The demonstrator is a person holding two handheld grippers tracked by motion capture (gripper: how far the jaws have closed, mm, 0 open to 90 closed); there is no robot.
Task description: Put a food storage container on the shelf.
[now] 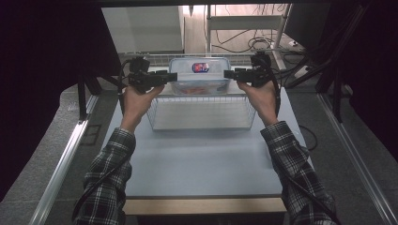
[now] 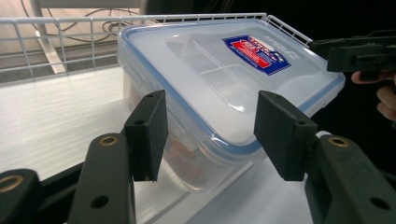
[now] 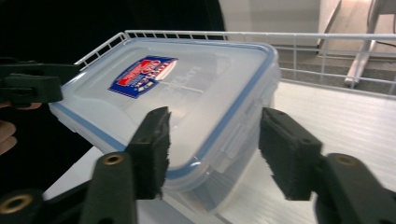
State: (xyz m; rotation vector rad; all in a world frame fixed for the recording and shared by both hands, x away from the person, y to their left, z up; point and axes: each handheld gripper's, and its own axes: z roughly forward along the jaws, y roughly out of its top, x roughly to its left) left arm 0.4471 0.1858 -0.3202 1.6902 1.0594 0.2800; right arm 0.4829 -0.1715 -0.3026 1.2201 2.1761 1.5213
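a pale grey table [image 1: 202, 159] with a wooden near edge is carrying a white wire basket [image 1: 202, 112] at its far middle. a clear lidded plastic container [image 1: 199, 75] is sitting inside the basket, against its far side.

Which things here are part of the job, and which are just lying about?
In the job:
- lidded plastic box
- wire basket
- left tool
- right tool

Lying about:
- cables
- shelf frame
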